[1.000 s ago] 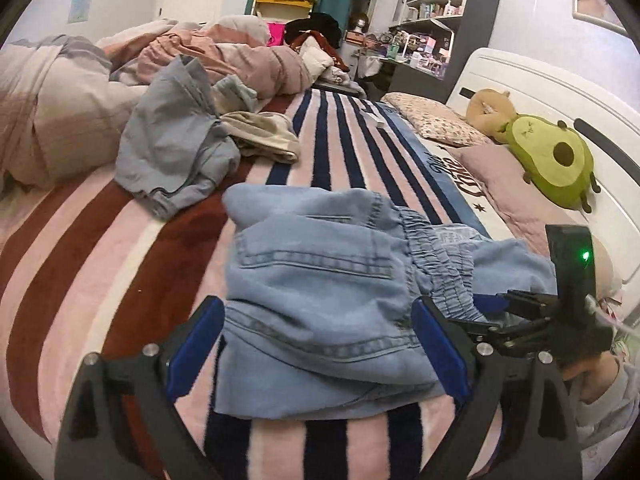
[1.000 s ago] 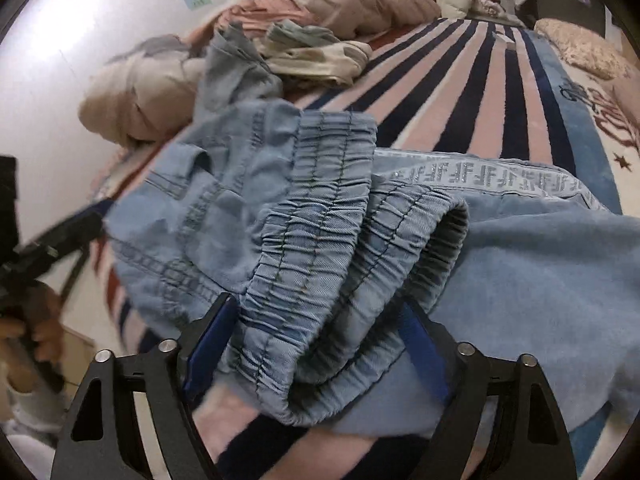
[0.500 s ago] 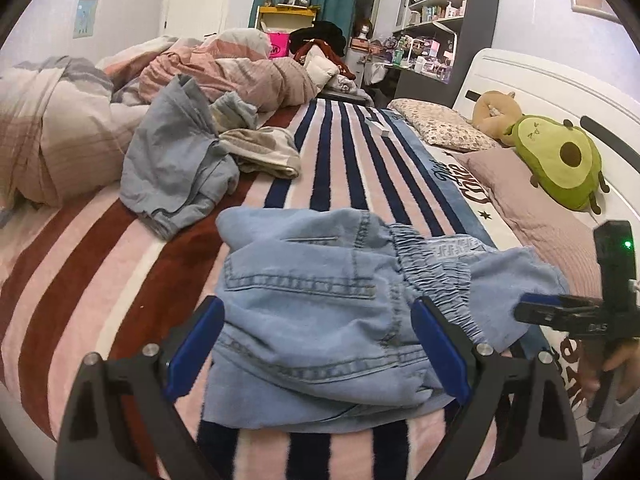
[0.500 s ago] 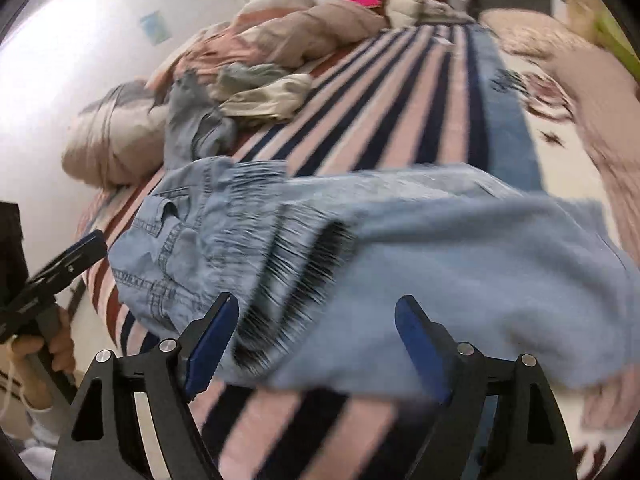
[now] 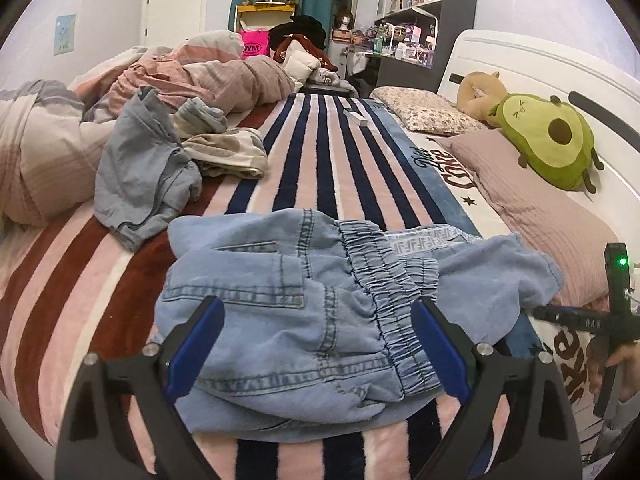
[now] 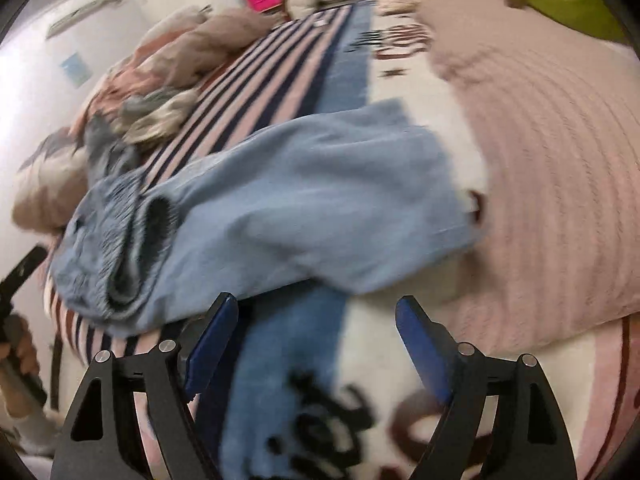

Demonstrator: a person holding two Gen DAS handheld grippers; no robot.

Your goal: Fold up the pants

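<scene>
Light blue denim pants [image 5: 304, 304] lie bunched on the striped bed cover, with the elastic waistband [image 5: 380, 280] up the middle and a leg reaching right. My left gripper [image 5: 316, 336] is open, low over the near edge of the pants, holding nothing. My right gripper [image 6: 316, 336] is open and empty, back from the pants' leg [image 6: 304, 200], which lies ahead of it across the cover and the pillow's edge. The right gripper also shows in the left wrist view [image 5: 580, 316], at the far right.
The striped bed cover [image 5: 320, 168] runs away from me. A grey garment [image 5: 144, 168] and a beige one [image 5: 228, 152] lie at the left. A crumpled duvet [image 5: 200, 76] is behind. A pink pillow [image 5: 532, 208] and an avocado plush [image 5: 548, 140] are at the right.
My right gripper has let go of the waistband, pulled back and swung right toward the pillow. The pants have dropped flatter on the bed. My left gripper has backed off slightly.
</scene>
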